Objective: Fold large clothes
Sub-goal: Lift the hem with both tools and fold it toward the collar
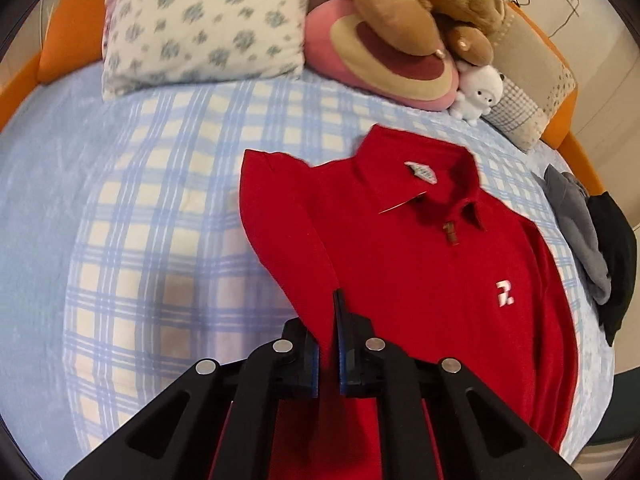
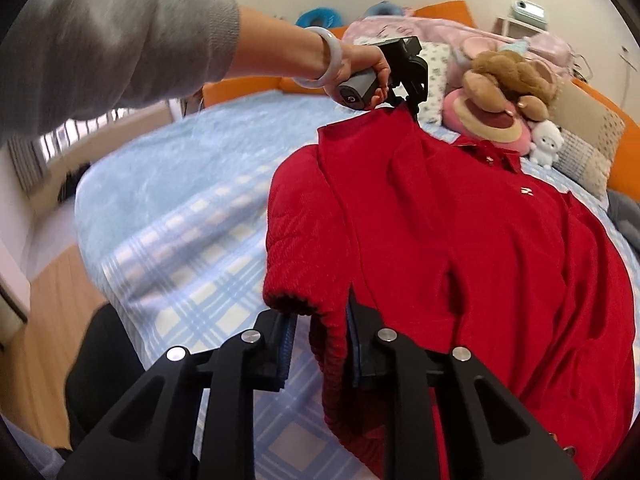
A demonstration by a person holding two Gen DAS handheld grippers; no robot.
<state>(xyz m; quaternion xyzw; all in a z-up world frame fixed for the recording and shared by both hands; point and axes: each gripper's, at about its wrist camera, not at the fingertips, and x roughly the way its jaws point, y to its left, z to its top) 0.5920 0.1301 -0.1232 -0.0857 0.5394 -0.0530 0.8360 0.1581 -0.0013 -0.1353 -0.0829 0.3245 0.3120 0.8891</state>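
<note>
On the bed (image 1: pixel 120 240), over a blue-and-cream plaid blanket, lies a red polo shirt (image 1: pixel 432 272), collar toward the far pillows. The left gripper (image 1: pixel 335 320) has its jaws clenched on a raised fold of the shirt's left side, lifting the cloth clear of the blanket. The right gripper (image 2: pixel 320 324) has its jaws grasping the ribbed cuff end of the red sleeve (image 2: pixel 304 264), which bunches between them. A floral pillow (image 1: pixel 200 24) and plush toys (image 1: pixel 432 8) sit at the far end; grey and black clothes (image 1: pixel 592 240) lie right.
</note>
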